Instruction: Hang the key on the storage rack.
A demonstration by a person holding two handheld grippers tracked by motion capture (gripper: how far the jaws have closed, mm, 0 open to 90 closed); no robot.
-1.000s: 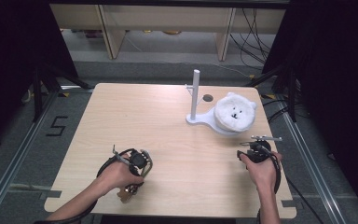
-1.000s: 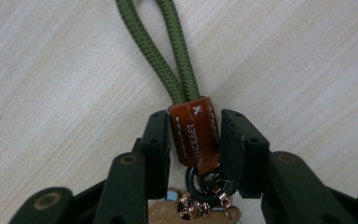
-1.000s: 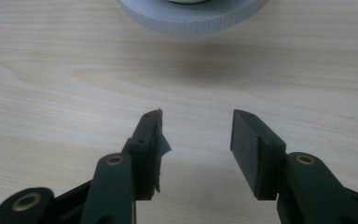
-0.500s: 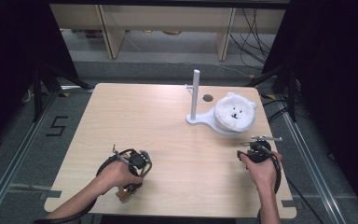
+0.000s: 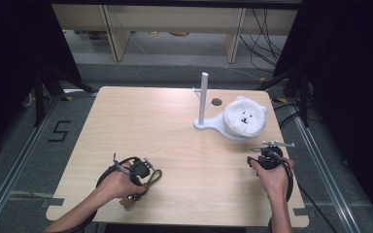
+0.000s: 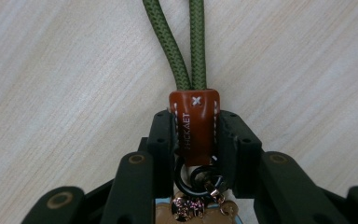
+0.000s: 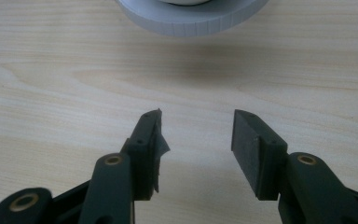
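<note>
The left gripper [image 6: 196, 135] has just been closing and now pinches the brown leather tab [image 6: 194, 126] of a keychain lying near the desk's [image 5: 184, 126] front left corner, its green cord loop [image 6: 182, 42] trailing ahead; the thing looks light and floppy, so the stiff tab is the best hold, not the limp cord or the loose rings [image 6: 198, 179]. The right gripper [image 7: 196, 140] hovers half open and empty near the white stand [image 5: 213, 124], and neither hand has shifted since the earlier frame.
</note>
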